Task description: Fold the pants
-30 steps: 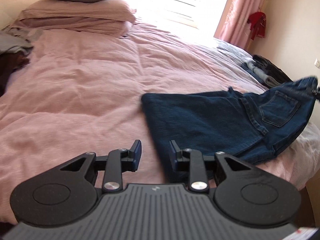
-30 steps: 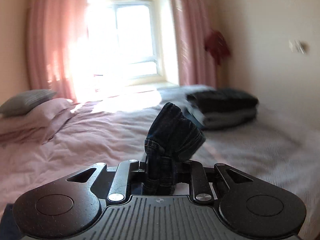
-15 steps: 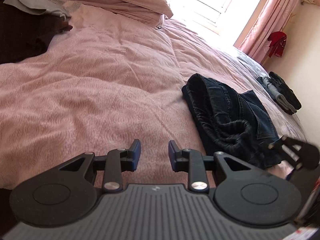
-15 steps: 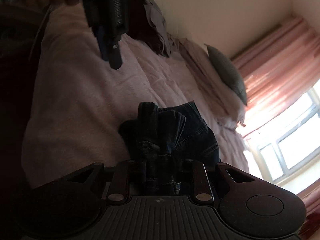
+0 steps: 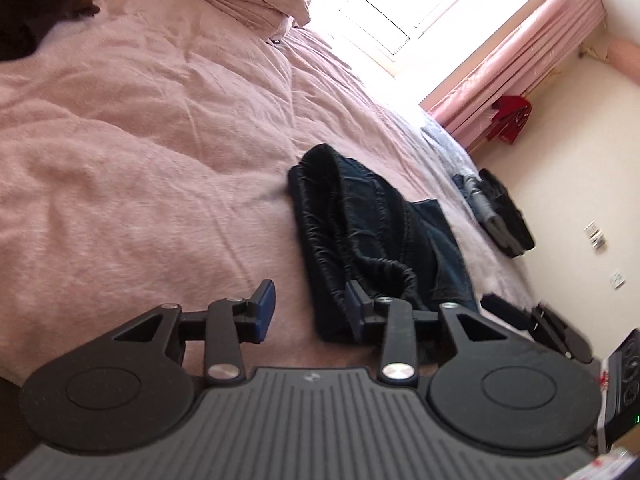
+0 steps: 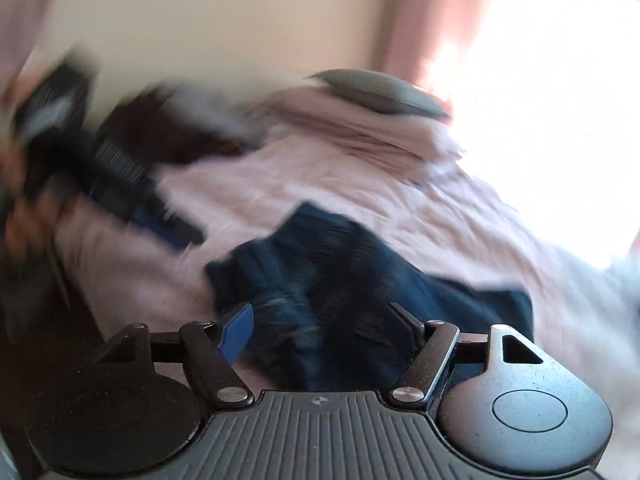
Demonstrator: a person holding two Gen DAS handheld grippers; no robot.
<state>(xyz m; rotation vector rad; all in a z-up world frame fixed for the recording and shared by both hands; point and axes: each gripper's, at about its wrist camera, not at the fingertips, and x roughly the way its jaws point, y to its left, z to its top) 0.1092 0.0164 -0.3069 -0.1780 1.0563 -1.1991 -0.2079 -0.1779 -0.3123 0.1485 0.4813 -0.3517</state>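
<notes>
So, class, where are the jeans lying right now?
In the left wrist view the jeans lie bunched on the pink bedspread, right of centre, just beyond the left hand-held gripper.

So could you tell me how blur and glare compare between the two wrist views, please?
Left wrist view: mostly sharp, the jeans crisp on the pink duvet, though the window is blown out. Right wrist view: heavy motion blur smears the jeans, and window glare whitens the right side.

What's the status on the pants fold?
Both tongs opening: left empty, right letting go of jeans. Jeans bunched on pink duvet. Nothing obstructing.
</notes>
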